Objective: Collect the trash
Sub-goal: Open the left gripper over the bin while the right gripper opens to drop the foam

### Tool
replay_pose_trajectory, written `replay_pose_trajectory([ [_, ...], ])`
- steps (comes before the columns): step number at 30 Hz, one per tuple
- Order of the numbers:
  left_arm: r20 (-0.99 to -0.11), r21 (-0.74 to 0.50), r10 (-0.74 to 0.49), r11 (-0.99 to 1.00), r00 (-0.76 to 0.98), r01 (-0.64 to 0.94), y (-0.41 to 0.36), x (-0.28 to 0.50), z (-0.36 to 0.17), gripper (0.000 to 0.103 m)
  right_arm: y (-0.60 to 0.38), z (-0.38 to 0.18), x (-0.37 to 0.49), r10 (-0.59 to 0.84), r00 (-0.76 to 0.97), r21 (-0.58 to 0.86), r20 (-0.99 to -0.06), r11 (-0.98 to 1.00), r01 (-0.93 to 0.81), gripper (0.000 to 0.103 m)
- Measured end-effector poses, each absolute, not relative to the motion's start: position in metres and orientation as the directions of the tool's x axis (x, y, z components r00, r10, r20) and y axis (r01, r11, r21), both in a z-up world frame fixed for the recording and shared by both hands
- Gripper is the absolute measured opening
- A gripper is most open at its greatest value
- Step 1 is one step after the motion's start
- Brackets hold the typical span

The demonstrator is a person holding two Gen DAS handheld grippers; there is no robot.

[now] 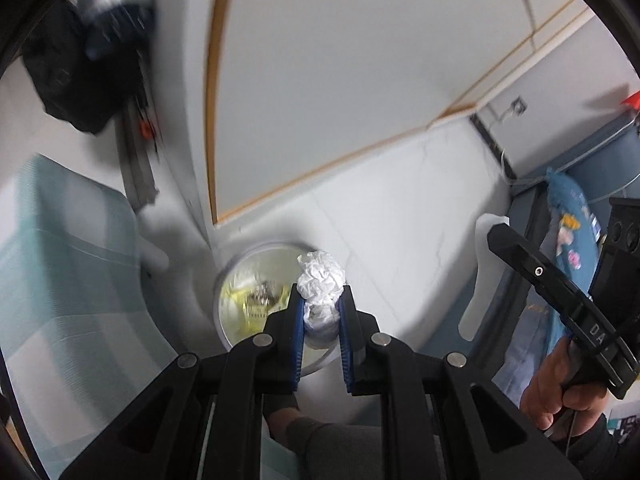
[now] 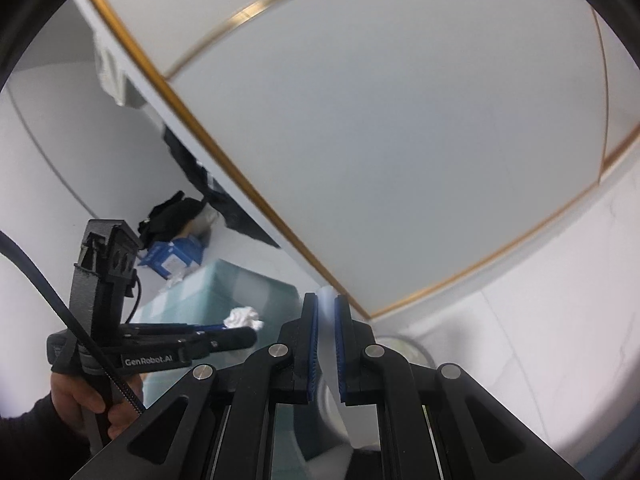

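My left gripper (image 1: 321,300) is shut on a crumpled white tissue (image 1: 321,280) and holds it above the right rim of a round trash bin (image 1: 256,300) with a yellowish liner. The same tissue (image 2: 243,317) shows in the right wrist view at the tip of the left gripper (image 2: 240,330). My right gripper (image 2: 326,304) has its blue pads close together with a narrow gap and nothing between them. It is also in the left wrist view (image 1: 520,256) at the right, above the floor. The bin's rim (image 2: 408,346) shows just behind the right gripper.
A white cabinet door with gold trim (image 1: 340,80) stands behind the bin. A teal checked cover (image 1: 60,280) lies at left. A black cloth (image 2: 172,216) and a blue box (image 2: 172,258) lie in the far corner. A blue patterned bag (image 1: 572,232) hangs at right.
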State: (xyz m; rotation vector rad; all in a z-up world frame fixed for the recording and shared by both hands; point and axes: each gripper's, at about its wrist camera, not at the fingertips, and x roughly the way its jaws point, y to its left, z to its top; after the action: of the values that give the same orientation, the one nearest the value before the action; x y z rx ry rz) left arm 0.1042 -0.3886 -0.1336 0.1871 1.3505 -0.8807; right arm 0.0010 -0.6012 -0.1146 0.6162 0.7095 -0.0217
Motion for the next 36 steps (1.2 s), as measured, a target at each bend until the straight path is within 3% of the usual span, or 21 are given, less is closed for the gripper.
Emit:
replay_pose_trajectory([
  [10,-0.928,-0.364,-0.333,0.716,-0.166,0.596,-0.411,0.114,-0.189,0.011,-0.600,-0.202,0.024,0.273,0.699,0.607,-0.661,0.742,0.284,0.007],
  [17,-0.934,-0.357,-0.282,0.753,-0.219,0.553,-0.415,0.117,-0.218,0.012,-0.595,-0.250,0.033,0.356,0.712,0.713,-0.605,0.641,0.285,0.008],
  [28,-0.937,-0.338,-0.224,0.774,-0.268,0.535,-0.425,0.116,-0.242,0.014,-0.598,-0.303,0.025,0.378,0.681,0.739,-0.627,0.565,0.368,0.011],
  [31,-0.938,-0.329,-0.200,0.775,-0.284,0.540,-0.426,0.116,-0.250,0.020,-0.602,-0.313,0.020,0.382,0.675,0.743,-0.632,0.545,0.388,0.013],
  [36,-0.948,-0.297,-0.174,0.785,-0.266,0.544,-0.425,0.114,-0.254,0.045,-0.603,-0.328,0.013,0.386,0.640,0.727,-0.664,0.531,0.435,0.018],
])
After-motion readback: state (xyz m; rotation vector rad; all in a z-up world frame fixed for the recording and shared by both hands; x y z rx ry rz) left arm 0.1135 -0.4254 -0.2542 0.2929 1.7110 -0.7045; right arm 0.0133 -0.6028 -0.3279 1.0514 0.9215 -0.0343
